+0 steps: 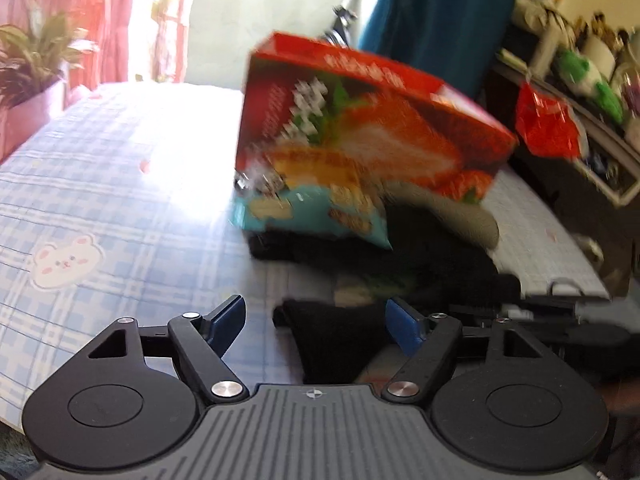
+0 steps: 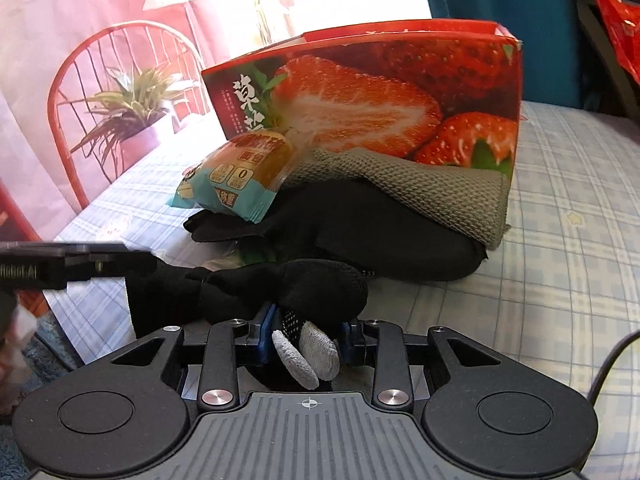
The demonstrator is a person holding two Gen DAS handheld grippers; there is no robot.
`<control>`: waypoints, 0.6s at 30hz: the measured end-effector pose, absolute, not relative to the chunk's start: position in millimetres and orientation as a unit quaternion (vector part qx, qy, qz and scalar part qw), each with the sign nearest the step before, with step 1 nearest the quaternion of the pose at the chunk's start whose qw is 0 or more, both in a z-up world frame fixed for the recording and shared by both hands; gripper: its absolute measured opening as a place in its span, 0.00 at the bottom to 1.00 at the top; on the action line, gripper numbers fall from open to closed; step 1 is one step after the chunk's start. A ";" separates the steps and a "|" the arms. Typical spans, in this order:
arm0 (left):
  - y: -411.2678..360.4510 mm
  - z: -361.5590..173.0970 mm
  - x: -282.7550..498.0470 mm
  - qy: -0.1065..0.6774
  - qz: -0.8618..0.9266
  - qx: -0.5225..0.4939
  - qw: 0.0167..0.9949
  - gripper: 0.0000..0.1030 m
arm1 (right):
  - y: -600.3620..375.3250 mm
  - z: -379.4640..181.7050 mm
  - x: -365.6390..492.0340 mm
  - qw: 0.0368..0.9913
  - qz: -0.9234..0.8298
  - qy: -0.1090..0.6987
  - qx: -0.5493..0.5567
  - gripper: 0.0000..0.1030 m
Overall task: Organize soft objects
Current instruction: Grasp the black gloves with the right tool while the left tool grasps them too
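Right wrist view: the right gripper pinches a black glove on the blue checked bedsheet. Just behind, a strawberry box leans over a snack packet. Far left stands a red chair. The left gripper is spread apart, with black cloth between its fingers, untouched.

**Legible markings in the two wrist views**

Right wrist view: large white Chinese characters, the uppermost reading 草, printed down the left part of the strawberry box; finer columns of print beside them too small to read. On the snack packet: the characters 面包, a small badge marked 0, further lettering illegible. On the left gripper's body: pale lettering ending in "AI", blurred.

Left wrist view: white print on the box top and front, smeared beyond reading.
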State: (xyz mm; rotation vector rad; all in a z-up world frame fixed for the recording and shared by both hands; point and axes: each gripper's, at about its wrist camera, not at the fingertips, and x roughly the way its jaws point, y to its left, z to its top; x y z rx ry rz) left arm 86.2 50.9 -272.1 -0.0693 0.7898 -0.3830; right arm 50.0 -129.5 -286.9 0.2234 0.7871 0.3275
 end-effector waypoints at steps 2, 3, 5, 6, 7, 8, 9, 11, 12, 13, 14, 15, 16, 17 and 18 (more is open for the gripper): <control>45.4 -276.8 87.6 0.393 -0.189 -0.023 0.899 0.76 | -130.2 -287.2 47.2 0.906 0.155 0.378 0.106 0.28; 44.8 -278.7 88.2 0.396 -0.194 -0.023 0.897 0.70 | -129.3 -287.3 46.6 0.908 0.153 0.377 0.104 0.28; 43.4 -280.9 88.0 0.397 -0.205 -0.023 0.894 0.60 | -130.9 -287.5 43.8 0.909 0.150 0.374 0.105 0.29; 42.8 -282.1 88.3 0.398 -0.207 -0.022 0.893 0.53 | -131.8 -287.6 41.4 0.910 0.148 0.373 0.107 0.31; 41.6 -284.3 89.1 0.401 -0.208 -0.020 0.892 0.39 | -133.5 -287.9 39.8 0.911 0.146 0.371 0.109 0.32; 40.1 -287.0 89.7 0.407 -0.207 -0.018 0.889 0.30 | -134.4 -288.0 38.0 0.912 0.142 0.369 0.109 0.35; 40.6 -289.7 91.1 0.413 -0.209 -0.021 0.886 0.26 | -135.9 -287.5 36.6 0.913 0.138 0.369 0.110 0.38; 41.9 -290.7 91.8 0.411 -0.211 -0.026 0.887 0.25 | -140.9 -285.9 34.3 0.913 0.129 0.369 0.119 0.42; 41.9 -290.8 91.8 0.410 -0.211 -0.026 0.887 0.25 | -143.4 -284.7 32.5 0.913 0.123 0.368 0.124 0.43; 41.5 -291.2 91.7 0.409 -0.211 -0.025 0.887 0.25 | -146.3 -283.5 30.6 0.914 0.117 0.367 0.129 0.43; 39.8 -291.7 92.3 0.409 -0.211 -0.024 0.887 0.25 | -149.6 -282.1 27.9 0.915 0.111 0.363 0.133 0.43; 39.5 -291.8 92.4 0.409 -0.211 -0.023 0.888 0.25 | -152.3 -281.0 25.4 0.917 0.106 0.360 0.138 0.43; 38.5 -292.2 94.0 0.409 -0.211 -0.024 0.887 0.25 | -154.8 -280.2 23.9 0.917 0.102 0.358 0.141 0.43; 38.2 -292.2 95.0 0.409 -0.212 -0.025 0.887 0.25 | -156.6 -279.8 22.6 0.918 0.100 0.357 0.145 0.43; 38.1 -292.1 95.1 0.408 -0.212 -0.026 0.888 0.25 | -158.1 -280.4 22.5 0.917 0.100 0.357 0.148 0.43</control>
